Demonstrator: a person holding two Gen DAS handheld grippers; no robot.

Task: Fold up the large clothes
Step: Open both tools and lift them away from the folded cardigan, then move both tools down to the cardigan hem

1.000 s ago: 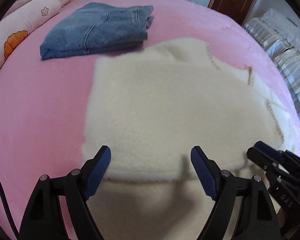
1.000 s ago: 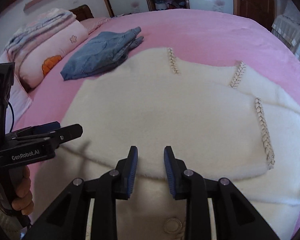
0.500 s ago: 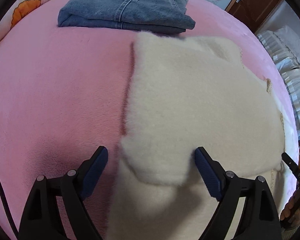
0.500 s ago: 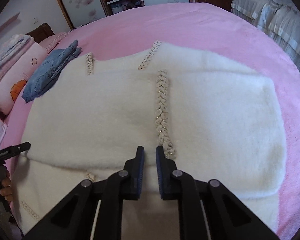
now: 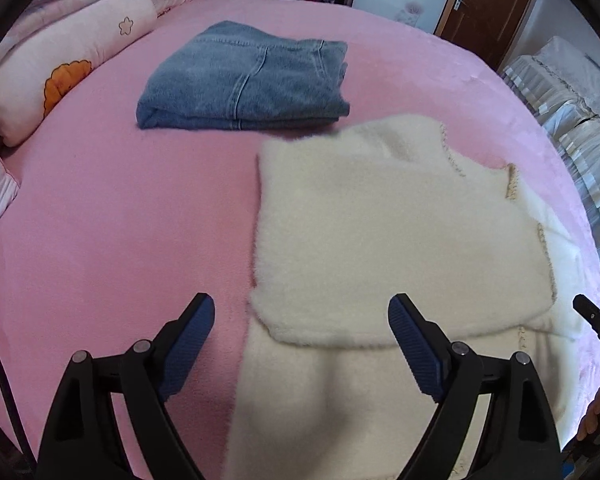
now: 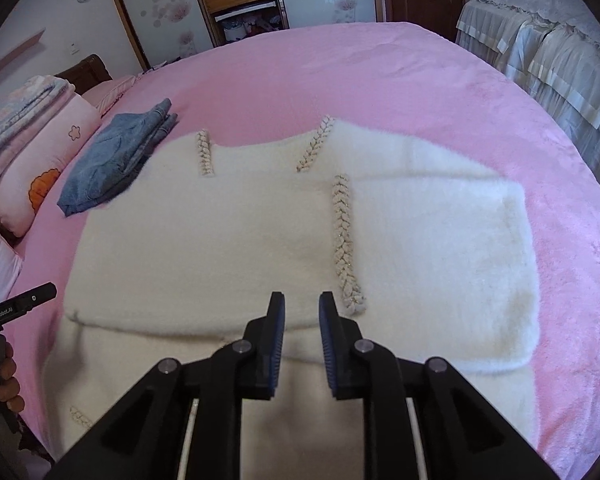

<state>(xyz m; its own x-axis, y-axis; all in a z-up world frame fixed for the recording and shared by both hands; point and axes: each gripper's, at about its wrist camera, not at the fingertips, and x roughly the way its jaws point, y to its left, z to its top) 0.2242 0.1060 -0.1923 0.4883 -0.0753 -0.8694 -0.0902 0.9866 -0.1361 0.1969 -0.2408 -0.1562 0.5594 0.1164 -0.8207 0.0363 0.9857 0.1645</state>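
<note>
Two grippers are hovering over the bed, and neither is holding anything. We are seeing the left gripper (image 5: 300, 332) with its blue pads spread wide above the near left edge of the cream sweater (image 5: 380, 240), one pad over the pink bedspread (image 5: 120, 220) and the other over the fleece. The right gripper (image 6: 302, 312) is standing with its jaws parted by a narrow gap, nothing between them, just above the folded edge of the sweater (image 6: 228, 248). From the right wrist we are getting what the left wrist is barely showing: the braided trim (image 6: 344, 240) running toward the gripper, two shorter braids at the far edge, and the sleeve lying folded across the body on the right side. From the left wrist we are seeing the folded jeans (image 5: 248, 80) flat and square, lying just beyond the sweater's far corner; whether the two are touching we cannot tell. The right wrist is showing those jeans (image 6: 116, 160) only from the side, beside the pink pillow (image 6: 40, 168). Each camera is also catching the other tool at its edge: the left one at the left margin of the right view, the right one at the right margin of the left view.
</note>
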